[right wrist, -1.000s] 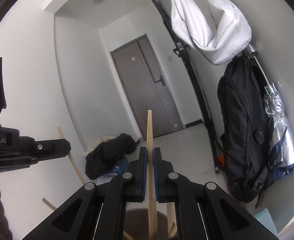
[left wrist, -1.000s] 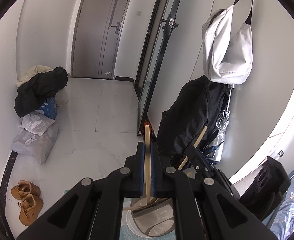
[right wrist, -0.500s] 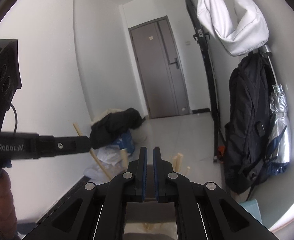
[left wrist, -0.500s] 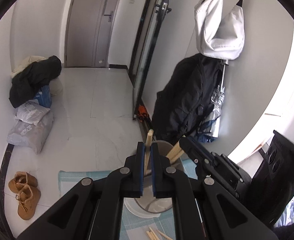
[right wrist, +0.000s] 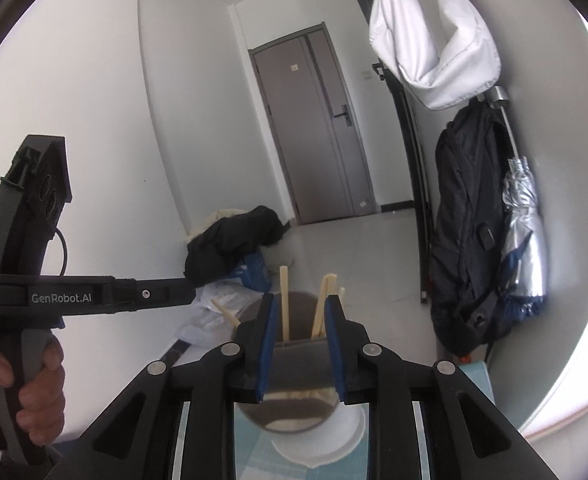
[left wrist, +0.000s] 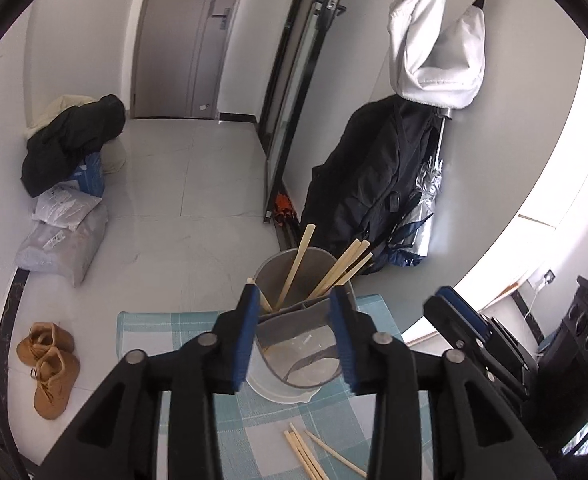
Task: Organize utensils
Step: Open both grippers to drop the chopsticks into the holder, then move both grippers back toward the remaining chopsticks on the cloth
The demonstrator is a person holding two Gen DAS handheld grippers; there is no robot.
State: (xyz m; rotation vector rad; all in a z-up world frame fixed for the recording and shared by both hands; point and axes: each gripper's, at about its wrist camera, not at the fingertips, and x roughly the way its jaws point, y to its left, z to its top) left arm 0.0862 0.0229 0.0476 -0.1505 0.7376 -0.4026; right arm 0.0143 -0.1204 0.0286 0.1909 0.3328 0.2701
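Teal-and-white checked tablecloth [left wrist: 182, 324], grey utensil holder [left wrist: 294, 320], pale wooden chopsticks [left wrist: 294, 272]

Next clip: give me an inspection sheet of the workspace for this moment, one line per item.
Surface: table under a teal checked cloth.
Job's things: grey utensil holder with chopsticks standing in it; loose chopsticks lie on the cloth in front of it.
Clutter: nothing seen on the table.
Grippers: left gripper and right gripper both opening, nothing between the pads, holder beyond them.
Cables: one black cable at the left gripper's body.
Surroundings: door, backpack, white bag, umbrella, clothes pile, parcels, shoes on the floor.
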